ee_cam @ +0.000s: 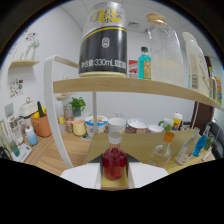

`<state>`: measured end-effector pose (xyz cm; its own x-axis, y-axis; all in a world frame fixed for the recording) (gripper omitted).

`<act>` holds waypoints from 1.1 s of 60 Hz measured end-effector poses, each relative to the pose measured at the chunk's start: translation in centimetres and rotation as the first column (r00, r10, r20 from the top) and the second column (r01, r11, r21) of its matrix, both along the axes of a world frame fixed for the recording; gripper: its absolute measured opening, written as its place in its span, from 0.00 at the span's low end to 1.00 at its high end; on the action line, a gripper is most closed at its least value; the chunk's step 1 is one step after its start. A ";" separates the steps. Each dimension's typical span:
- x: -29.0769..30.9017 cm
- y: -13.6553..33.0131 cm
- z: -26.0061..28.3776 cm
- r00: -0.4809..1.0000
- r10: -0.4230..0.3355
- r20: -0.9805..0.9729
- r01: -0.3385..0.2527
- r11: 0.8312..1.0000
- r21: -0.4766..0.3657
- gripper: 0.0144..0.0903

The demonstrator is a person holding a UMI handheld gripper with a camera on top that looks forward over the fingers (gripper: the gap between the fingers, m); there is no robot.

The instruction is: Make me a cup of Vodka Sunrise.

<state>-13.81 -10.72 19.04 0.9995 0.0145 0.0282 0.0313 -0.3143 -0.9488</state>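
Note:
A small bottle of red liquid [114,162] with a clear neck and pale cap stands upright between my two white fingers [87,175]. My gripper [114,172] is shut on it, both fingers pressing its sides. Its base is close over a light wooden counter [145,142]; whether it touches the wood is hidden. Above, on a wooden shelf [165,90], stand a black 330mL can [103,42], a teal bottle [144,64] and a large glass jar of milky liquid [166,55].
Beyond the fingers a white cup [116,125] and several tubs [96,124] line the counter's back. A clear bottle with an orange cap [165,146] and blue bottles [200,142] stand to the right. An orange pot [41,122] and a plant [76,106] are left.

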 end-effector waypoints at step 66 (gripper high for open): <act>8.8 -11.5 -3.2 0.640 -0.085 -0.764 0.028 0.996 -0.087 0.26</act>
<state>-4.96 -22.24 15.89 0.6617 -0.0694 -0.7465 -0.7174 -0.3481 -0.6035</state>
